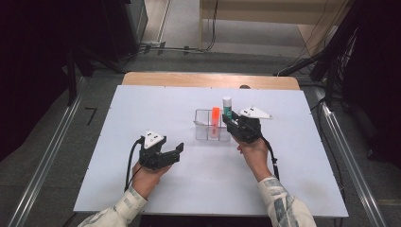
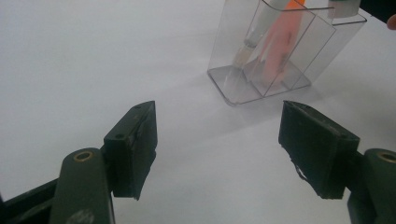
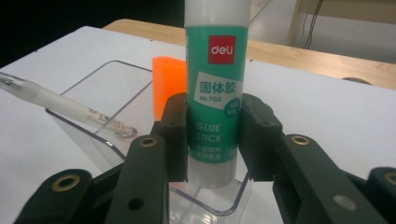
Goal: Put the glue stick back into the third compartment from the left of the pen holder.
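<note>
While the glue stick (image 3: 215, 93) stands upright between the pads of my right claw (image 3: 215, 140), clamped at its lower half, its base hangs directly over the near right compartment of the clear organiser (image 3: 112, 88), beside the orange marker (image 3: 169, 79). My left claw (image 2: 219, 149), wide and empty, rests farther off on the table (image 1: 142, 104).

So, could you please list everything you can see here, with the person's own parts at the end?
glue stick: 1, green and white, upright in the right tongs above the organizer's near corner
organizer: 1, clear plastic, mid-table, divided into compartments
marker: 1, orange, standing in the organizer
pen: 1, white, leaning in the organizer
table: 1, white top, wooden far edge
left tongs: 1, black, open, empty, above the table
right tongs: 1, black, shut on the glue stick
sleeves: 2, pale patterned, bottom edge
</note>
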